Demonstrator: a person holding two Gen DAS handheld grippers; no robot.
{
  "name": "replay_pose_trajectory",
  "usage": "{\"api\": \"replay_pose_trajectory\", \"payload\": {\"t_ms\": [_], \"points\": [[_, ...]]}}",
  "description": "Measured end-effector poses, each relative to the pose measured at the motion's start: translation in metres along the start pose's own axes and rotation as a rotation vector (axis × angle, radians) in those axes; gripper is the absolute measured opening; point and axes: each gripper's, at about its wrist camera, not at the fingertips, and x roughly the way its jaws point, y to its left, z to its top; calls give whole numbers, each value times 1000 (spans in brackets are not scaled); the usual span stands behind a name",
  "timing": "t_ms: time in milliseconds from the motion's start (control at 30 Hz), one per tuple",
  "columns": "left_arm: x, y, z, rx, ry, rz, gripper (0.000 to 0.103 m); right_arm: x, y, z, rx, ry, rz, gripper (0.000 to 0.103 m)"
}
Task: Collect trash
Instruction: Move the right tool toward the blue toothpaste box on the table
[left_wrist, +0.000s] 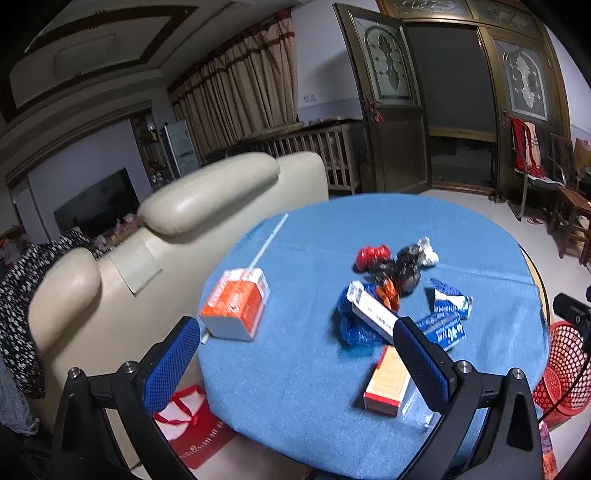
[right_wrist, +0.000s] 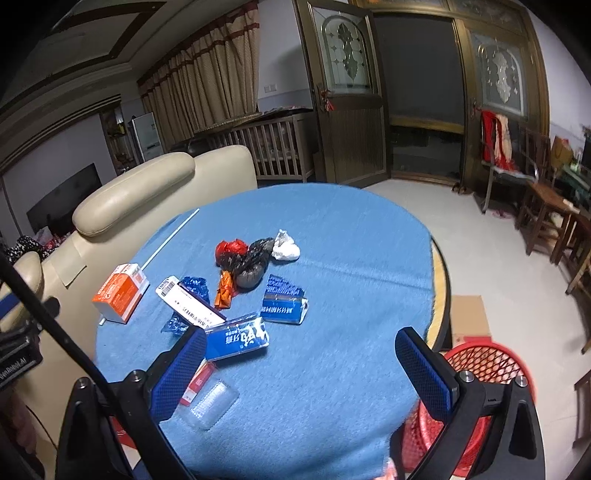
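Trash lies on a round table with a blue cloth (left_wrist: 317, 369) (right_wrist: 332, 369): an orange-and-white box (left_wrist: 234, 308) (right_wrist: 120, 293), a long white box (left_wrist: 373, 314) (right_wrist: 188, 304), blue cartons (left_wrist: 443, 326) (right_wrist: 236, 338) (right_wrist: 282, 304), a small orange box (left_wrist: 388, 380), crumpled red (right_wrist: 231, 247), black (right_wrist: 251, 266) and white (right_wrist: 284, 247) bags, and a clear plastic piece (right_wrist: 210, 404). A red mesh basket (left_wrist: 561, 369) (right_wrist: 480, 363) stands beside the table on the right. My left gripper (left_wrist: 295, 358) is open and empty above the near table edge. My right gripper (right_wrist: 301, 369) is open and empty too.
A cream leather sofa (left_wrist: 155, 236) (right_wrist: 147, 184) backs against the table's left side. A red gift bag (left_wrist: 192, 424) sits on the floor below. A white straw (left_wrist: 269, 240) lies at the far left of the cloth. Wooden chairs (right_wrist: 546, 206) stand at the right. A cardboard sheet (right_wrist: 469, 314) lies by the basket.
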Motion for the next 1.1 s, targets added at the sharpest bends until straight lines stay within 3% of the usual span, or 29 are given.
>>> {"api": "replay_pose_trajectory", "payload": {"t_ms": [133, 300, 467, 833, 1100], "points": [[23, -1, -18, -2, 88, -65, 103, 15, -10, -3, 57, 44, 64, 101], [40, -6, -34, -2, 151, -120, 103, 49, -17, -8, 172, 154, 206, 82], [43, -10, -35, 10, 159, -100, 103, 71, -14, -13, 259, 247, 305, 79], [24, -9, -28, 43, 89, -43, 103, 51, -4, -7, 213, 259, 248, 79], [29, -6, -29, 34, 96, -39, 103, 54, 3, -8, 199, 258, 262, 79]]}}
